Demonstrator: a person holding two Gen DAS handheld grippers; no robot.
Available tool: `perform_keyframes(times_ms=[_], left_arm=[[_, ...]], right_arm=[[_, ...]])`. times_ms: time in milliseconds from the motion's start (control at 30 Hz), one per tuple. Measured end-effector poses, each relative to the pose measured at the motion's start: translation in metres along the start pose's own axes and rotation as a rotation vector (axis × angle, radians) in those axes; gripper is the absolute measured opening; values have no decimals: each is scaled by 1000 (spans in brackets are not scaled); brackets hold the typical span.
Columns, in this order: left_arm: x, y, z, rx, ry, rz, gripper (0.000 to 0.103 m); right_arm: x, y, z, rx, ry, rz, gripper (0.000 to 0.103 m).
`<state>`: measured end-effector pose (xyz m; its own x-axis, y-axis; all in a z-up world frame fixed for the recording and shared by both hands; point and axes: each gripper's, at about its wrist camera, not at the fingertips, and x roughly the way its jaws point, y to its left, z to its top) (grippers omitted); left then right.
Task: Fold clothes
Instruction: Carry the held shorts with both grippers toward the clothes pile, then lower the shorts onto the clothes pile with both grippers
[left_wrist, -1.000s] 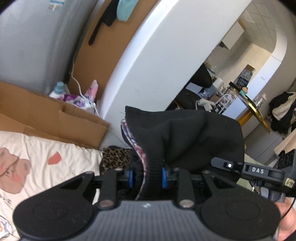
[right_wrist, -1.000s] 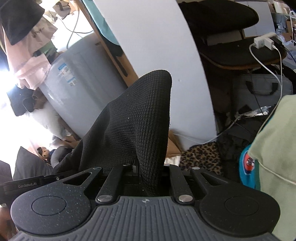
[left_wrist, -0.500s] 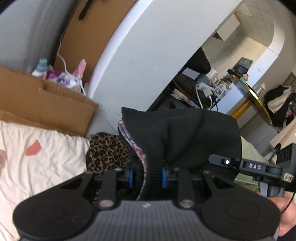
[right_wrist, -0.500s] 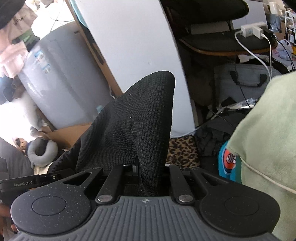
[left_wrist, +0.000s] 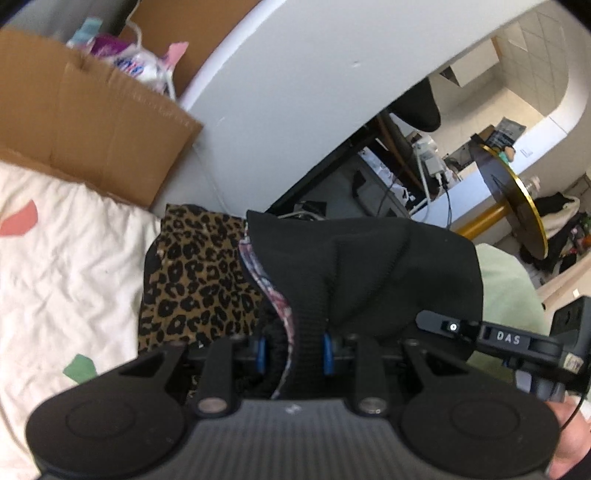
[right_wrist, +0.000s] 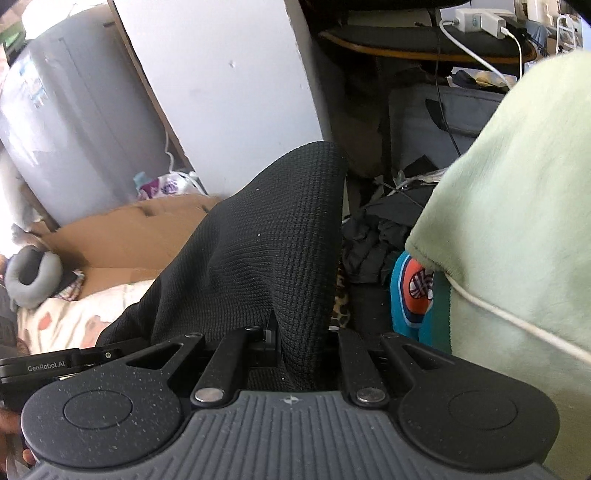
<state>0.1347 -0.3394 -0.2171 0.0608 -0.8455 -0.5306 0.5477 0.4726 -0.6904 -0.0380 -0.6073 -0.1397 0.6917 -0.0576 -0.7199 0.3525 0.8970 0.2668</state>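
Note:
A black knit garment (left_wrist: 369, 273) with a patterned inner lining hangs bunched between both grippers. My left gripper (left_wrist: 293, 354) is shut on its ribbed hem, and the cloth drapes over and hides the fingertips. In the right wrist view the same black garment (right_wrist: 266, 251) rises in a peak from my right gripper (right_wrist: 299, 343), which is shut on it. The other gripper's body (left_wrist: 509, 338) shows at the right edge of the left wrist view, close beside the cloth.
A cream printed bedsheet (left_wrist: 55, 266) lies below left, with a leopard-print cloth (left_wrist: 195, 273) at its end. Flattened cardboard (left_wrist: 92, 122) leans by a white wall (left_wrist: 295, 85). A pale green fleece (right_wrist: 517, 221) fills the right. Bags, cables and a chair clutter the floor behind.
Both grippers have tilted downward with the garment still held. The bed, leopard cloth and green fleece now fill more of the views.

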Motion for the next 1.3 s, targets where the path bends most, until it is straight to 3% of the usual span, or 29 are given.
perform_keyframes(times_ms=[433, 933, 1300], left_arm=[[61, 54, 11, 47, 14, -6, 29], [83, 74, 32, 39, 13, 20, 29], [121, 91, 45, 63, 18, 50, 29]], right_arm=[[82, -21, -13, 16, -9, -8, 9], [141, -26, 13, 4, 37, 3, 10], [194, -34, 9, -14, -14, -70, 16]])
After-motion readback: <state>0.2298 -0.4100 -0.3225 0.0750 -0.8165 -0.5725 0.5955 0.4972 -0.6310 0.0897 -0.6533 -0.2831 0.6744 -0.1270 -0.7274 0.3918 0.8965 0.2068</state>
